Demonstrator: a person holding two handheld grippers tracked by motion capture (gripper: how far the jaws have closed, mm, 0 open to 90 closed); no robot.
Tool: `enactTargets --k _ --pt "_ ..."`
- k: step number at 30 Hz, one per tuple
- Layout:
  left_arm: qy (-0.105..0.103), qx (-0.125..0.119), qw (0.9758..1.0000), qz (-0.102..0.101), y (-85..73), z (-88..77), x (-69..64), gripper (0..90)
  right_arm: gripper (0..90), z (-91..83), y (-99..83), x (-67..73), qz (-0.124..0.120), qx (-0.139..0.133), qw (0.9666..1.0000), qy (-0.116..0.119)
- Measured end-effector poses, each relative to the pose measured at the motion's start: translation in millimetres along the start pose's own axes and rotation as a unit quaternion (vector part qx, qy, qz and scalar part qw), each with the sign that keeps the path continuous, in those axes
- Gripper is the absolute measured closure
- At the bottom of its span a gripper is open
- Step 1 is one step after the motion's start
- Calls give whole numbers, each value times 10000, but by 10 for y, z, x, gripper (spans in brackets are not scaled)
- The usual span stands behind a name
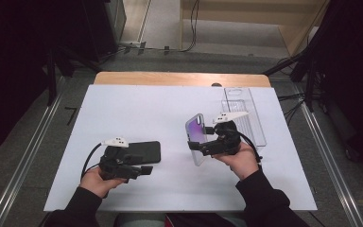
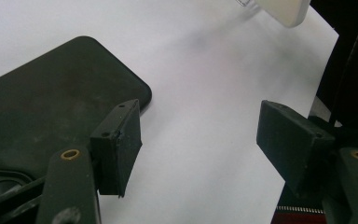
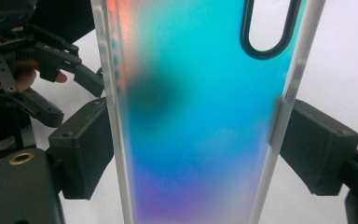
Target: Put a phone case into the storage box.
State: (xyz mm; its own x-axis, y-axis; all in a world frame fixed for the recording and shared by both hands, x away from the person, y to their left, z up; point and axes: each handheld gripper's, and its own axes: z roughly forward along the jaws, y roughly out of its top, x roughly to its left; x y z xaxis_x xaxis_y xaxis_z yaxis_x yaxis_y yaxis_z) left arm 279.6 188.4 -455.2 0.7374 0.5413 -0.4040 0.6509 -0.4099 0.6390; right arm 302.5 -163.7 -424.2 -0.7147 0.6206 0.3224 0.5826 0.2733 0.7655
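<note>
Right gripper [image 1: 194, 145] lifts an iridescent phone case [image 1: 196, 137] above the counter [image 1: 123, 109], jaws clamped on its edges, apparently to fit the black phone [image 1: 144, 152] lying beside the open-jawed left gripper [image 1: 144, 169]

Lab, black curtains [image 1: 14, 71], floor cables [image 1: 189, 28]

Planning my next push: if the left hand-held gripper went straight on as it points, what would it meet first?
Probably bare white tabletop. The left hand-held gripper is open; the black phone lies beside one jaw.
</note>
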Motion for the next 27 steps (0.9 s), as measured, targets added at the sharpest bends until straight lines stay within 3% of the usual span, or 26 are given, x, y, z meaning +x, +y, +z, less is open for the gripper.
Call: enactTargets --k 17,27 --pt "101 -16 9999 -110 -48 -50 15 309 149 -313 116 -196 234 -234 9990 -296" --pt "220 -80 9995 -204 -89 -101 37 309 149 -474 137 -358 382 -481 9945 -844"
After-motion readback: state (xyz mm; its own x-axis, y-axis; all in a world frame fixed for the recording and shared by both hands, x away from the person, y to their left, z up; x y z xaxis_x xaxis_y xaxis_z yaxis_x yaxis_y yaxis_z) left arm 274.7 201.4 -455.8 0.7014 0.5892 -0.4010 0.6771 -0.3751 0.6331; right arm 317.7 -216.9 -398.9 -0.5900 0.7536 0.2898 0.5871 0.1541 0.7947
